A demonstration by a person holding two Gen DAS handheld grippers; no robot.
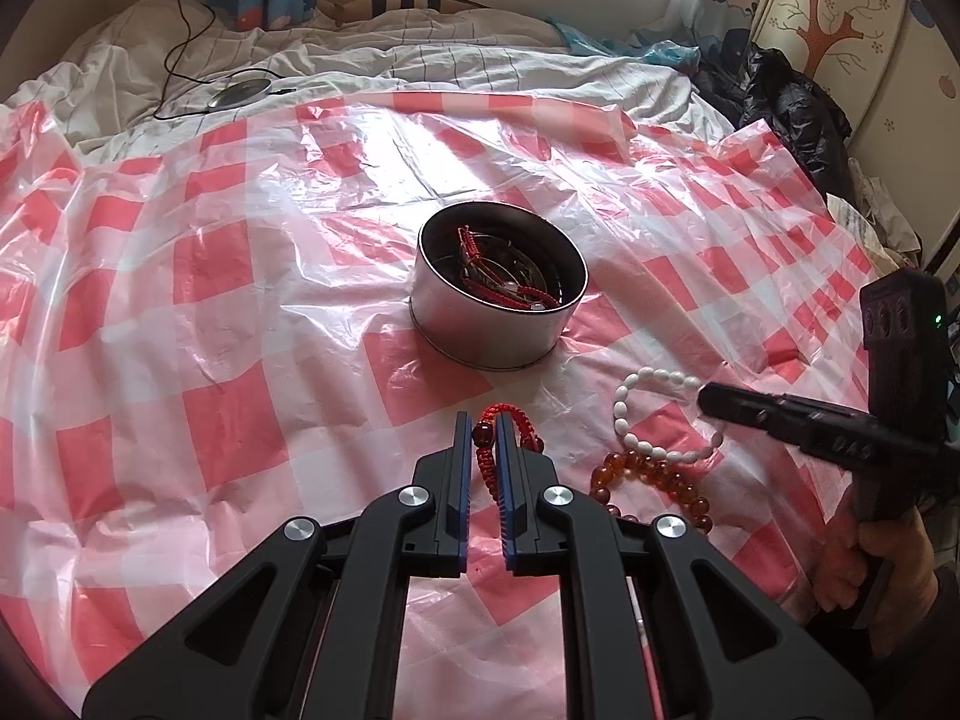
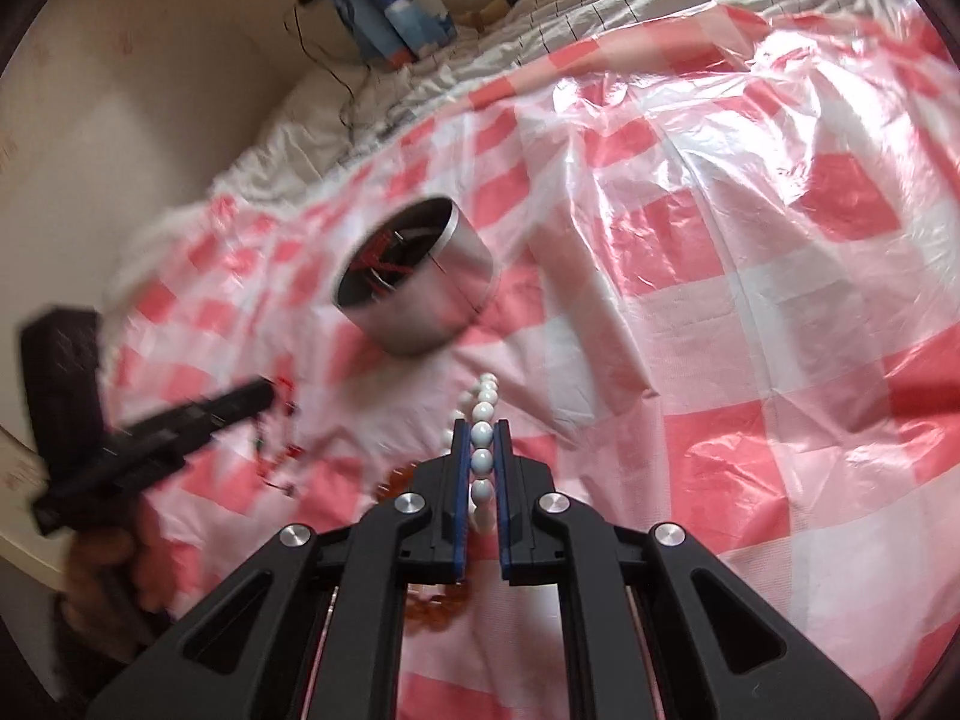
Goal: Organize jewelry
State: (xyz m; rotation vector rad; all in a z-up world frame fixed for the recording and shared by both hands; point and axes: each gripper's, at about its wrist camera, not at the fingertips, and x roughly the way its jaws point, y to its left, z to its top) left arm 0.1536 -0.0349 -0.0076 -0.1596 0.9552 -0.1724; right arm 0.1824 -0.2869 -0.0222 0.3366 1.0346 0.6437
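A round metal tin (image 1: 480,333) with red cord jewelry inside stands on the checked plastic sheet (image 1: 210,300). Just short of the tin, my left gripper (image 1: 482,420) is shut on a red braided bracelet (image 1: 487,459) with a dark bead. In the right wrist view my right gripper (image 2: 482,429) is shut on a white bead bracelet (image 2: 485,396), its beads pinched between the pads. The left wrist view shows that white bracelet (image 1: 624,414) lying to the right, with the right gripper (image 1: 711,399) at its far side. An amber bead bracelet (image 1: 654,477) lies beside it. The tin (image 2: 438,306) looks blurred here.
The sheet covers a bed with a crumpled white quilt (image 1: 420,54). A black cable and a round disc (image 1: 240,93) lie at the back left. Dark bags (image 1: 786,102) pile up at the right by a cabinet with a tree picture (image 1: 840,18). A hand (image 1: 882,570) holds the right gripper's handle.
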